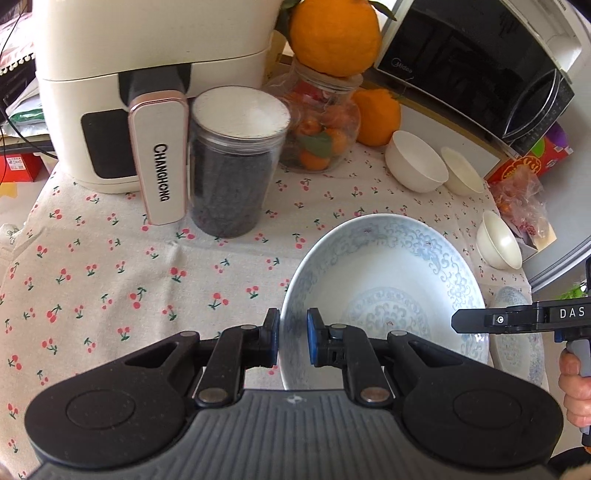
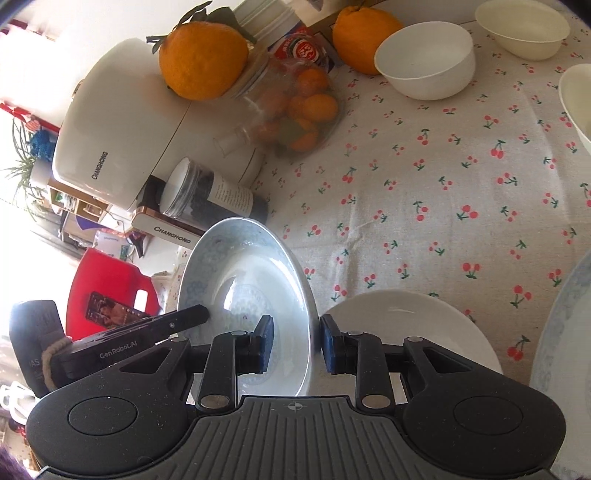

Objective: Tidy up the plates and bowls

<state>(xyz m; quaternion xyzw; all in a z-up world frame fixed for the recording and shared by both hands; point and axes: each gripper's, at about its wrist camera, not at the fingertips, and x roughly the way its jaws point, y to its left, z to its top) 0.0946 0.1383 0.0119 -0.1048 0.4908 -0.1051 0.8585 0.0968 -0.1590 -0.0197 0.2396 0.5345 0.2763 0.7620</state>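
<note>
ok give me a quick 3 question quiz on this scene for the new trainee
1. True or false: both grippers grip the rim of the same blue-patterned plate.
2. What sits on top of the glass jar?
A. a white bowl
B. a large orange
C. a lid with a knob
3. Fill in: the dark-filled clear canister stands right next to the white ______.

Key
1. True: the left gripper has its fingers on one side of the rim, and the right gripper on the opposite side.
2. B, the large orange.
3. Air fryer.
</note>
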